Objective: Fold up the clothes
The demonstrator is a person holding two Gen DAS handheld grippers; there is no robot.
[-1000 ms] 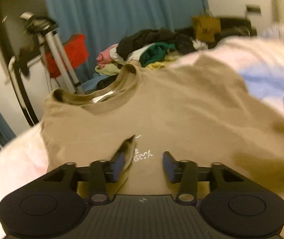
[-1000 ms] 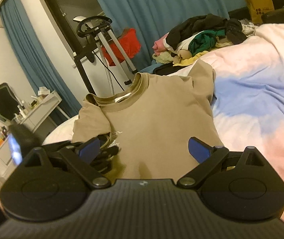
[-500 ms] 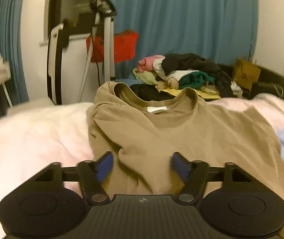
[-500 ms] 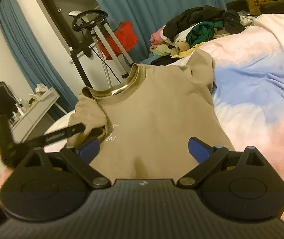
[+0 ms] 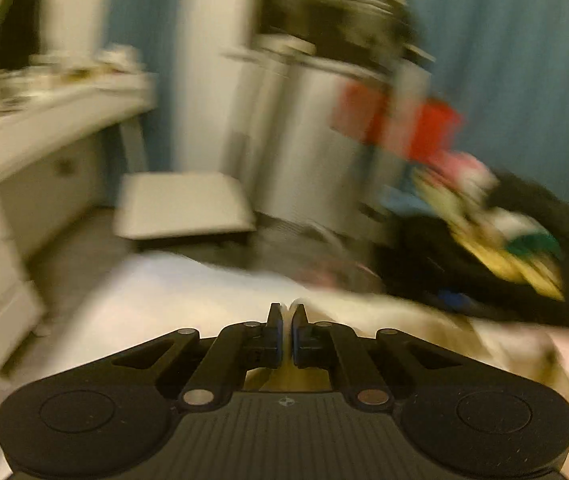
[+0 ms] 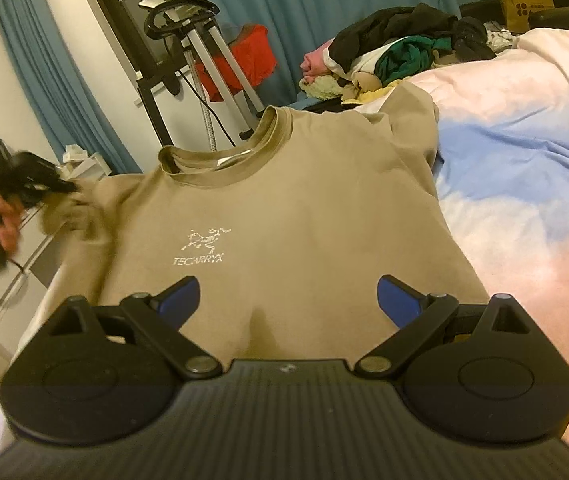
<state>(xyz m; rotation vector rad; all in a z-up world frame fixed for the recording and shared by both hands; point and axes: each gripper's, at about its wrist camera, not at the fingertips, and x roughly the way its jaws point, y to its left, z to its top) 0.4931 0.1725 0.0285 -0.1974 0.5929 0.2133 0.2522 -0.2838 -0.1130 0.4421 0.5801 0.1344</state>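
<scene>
A tan T-shirt (image 6: 304,216) with a white chest logo lies face up on the bed, collar at the far side. My right gripper (image 6: 288,300) is open and empty, hovering over the shirt's lower part. My left gripper (image 5: 286,320) is shut; in the right wrist view it (image 6: 64,188) is at the shirt's left sleeve (image 6: 68,216) and appears to pinch that sleeve and pull it outward. The left wrist view is motion-blurred, and only a sliver of tan cloth (image 5: 304,376) shows under its fingers.
The bed has a pink and blue duvet (image 6: 524,160). A pile of mixed clothes (image 6: 396,52) lies at the far end of the bed. A stand with a red cloth (image 6: 220,60) and a white desk (image 5: 44,120) are left of the bed.
My left gripper has gone from open over the shirt to shut and swung left to the sleeve, which is now spread outward. The shirt's logo is uncovered. My right gripper has hardly moved.
</scene>
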